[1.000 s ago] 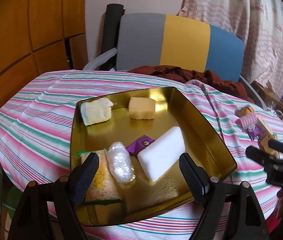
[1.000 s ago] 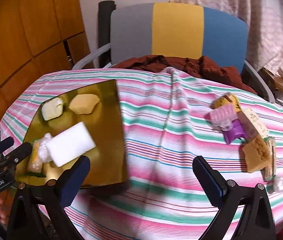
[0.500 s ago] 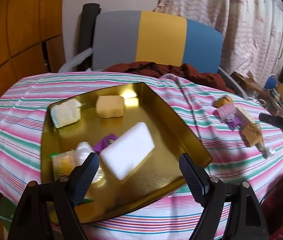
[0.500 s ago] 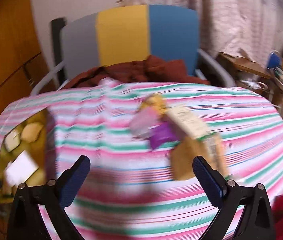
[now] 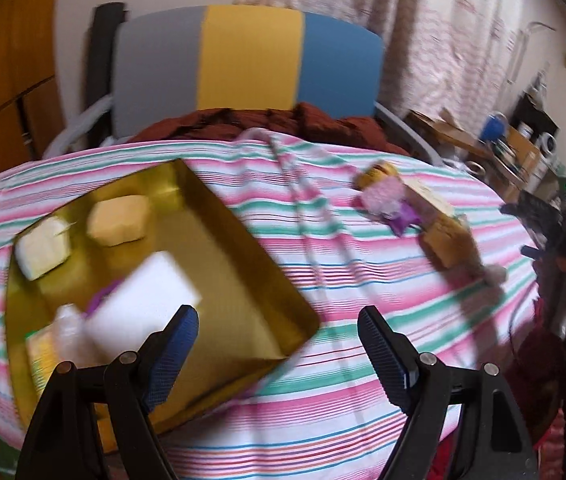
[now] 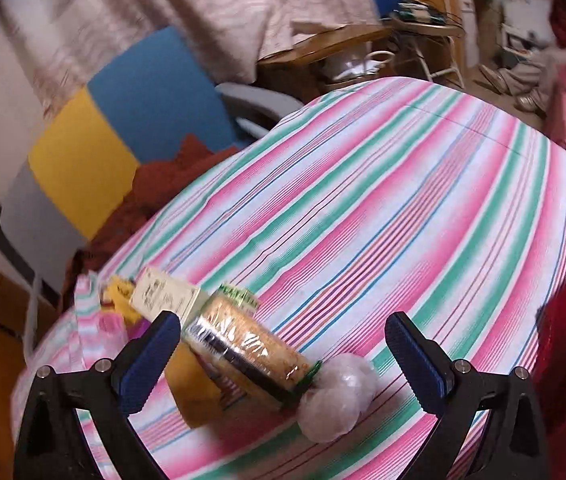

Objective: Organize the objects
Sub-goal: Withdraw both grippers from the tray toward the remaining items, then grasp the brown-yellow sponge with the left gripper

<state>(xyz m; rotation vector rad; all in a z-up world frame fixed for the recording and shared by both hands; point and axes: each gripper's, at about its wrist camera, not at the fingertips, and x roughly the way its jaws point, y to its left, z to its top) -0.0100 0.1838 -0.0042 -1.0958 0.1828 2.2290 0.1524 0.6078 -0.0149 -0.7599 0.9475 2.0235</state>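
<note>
right tool (image 6: 283, 354) spread wide, empty, hanging right over the wrapped snack pack (image 6: 249, 346) | clear bag ball (image 6: 337, 396) touching the pack's near end | left tool (image 5: 279, 338) also spread, empty, above the gold tray (image 5: 243, 264) corner | white block (image 5: 143, 304) inside tray | striped tabletop (image 6: 403, 184) under it all

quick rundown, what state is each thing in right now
left gripper: open, empty, over the tray's near corner
right gripper: open, empty, above the snack pile
gold tray: partly filled
white block: lying in the tray
wrapped cracker pack: sealed, lying on the cloth
</note>
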